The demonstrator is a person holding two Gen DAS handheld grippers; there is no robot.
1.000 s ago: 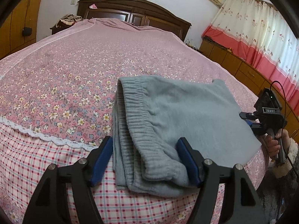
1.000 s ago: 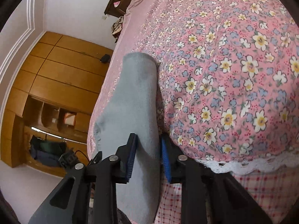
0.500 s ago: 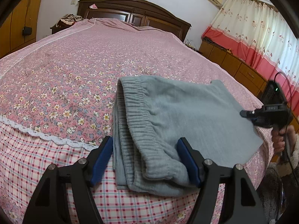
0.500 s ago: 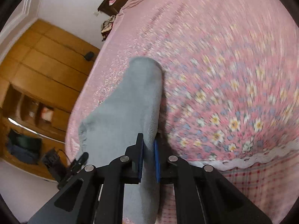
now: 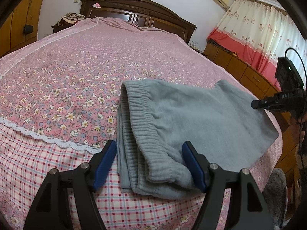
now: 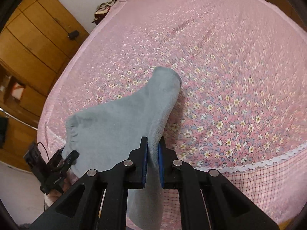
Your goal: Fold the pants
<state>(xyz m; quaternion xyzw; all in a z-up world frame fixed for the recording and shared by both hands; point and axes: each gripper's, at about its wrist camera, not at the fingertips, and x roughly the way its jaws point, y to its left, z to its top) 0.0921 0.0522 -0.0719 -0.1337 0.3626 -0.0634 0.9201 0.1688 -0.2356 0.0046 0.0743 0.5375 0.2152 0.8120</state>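
The grey fleece pants [image 5: 191, 115] lie folded near the front edge of the bed, ribbed waistband towards me. My left gripper [image 5: 150, 163] is open and straddles the waistband end; the left pad stands clear of the cloth and the right pad rests against it. My right gripper [image 6: 152, 163] is shut on the far side edge of the pants [image 6: 119, 120] and holds that edge raised off the bedspread. In the left wrist view the right gripper [image 5: 264, 104] shows at the right edge of the cloth, a hand below it. In the right wrist view the left gripper [image 6: 63, 159] sits low at the left.
A pink floral bedspread [image 5: 76, 72] with a lace trim and checked border covers the bed. A dark wooden headboard [image 5: 134, 13] stands at the far end, with a heap of clothes [image 5: 71, 18] beside it. Wooden cabinets and curtains [image 5: 259, 38] run along the right, a wardrobe [image 6: 32, 38] on the other side.
My right gripper has shut on the pants' edge, then risen and turned, lifting that edge off the bed. The left gripper has stayed in place.
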